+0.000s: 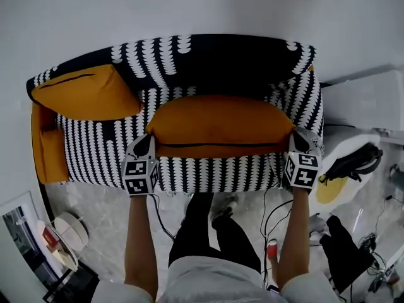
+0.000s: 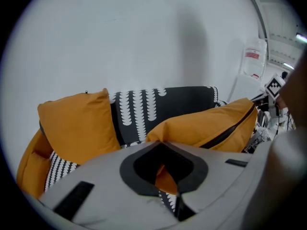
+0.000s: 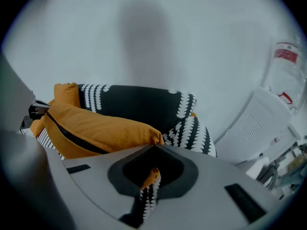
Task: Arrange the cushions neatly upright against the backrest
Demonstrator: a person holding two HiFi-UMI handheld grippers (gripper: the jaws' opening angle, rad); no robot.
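Both ends of the long orange cushion (image 1: 221, 122) are pinched: the left claw (image 1: 144, 142) is closed tight on its left corner, the right claw (image 1: 298, 139) on its right corner. Between them the cushion stretches across the patterned sofa (image 1: 95, 156), in front of the backrest (image 1: 214, 59). A second orange cushion (image 1: 85, 93) leans in the sofa's left corner.

So the long cushion (image 1: 221, 125) sits across the middle of the sofa (image 1: 208, 175), in front of the backrest (image 1: 214, 59). The left tool (image 1: 146, 141) is pinching its left corner and the right tool (image 1: 295, 137) its right one. The smaller cushion (image 1: 85, 93) is off to the left, seemingly propped against the backrest.
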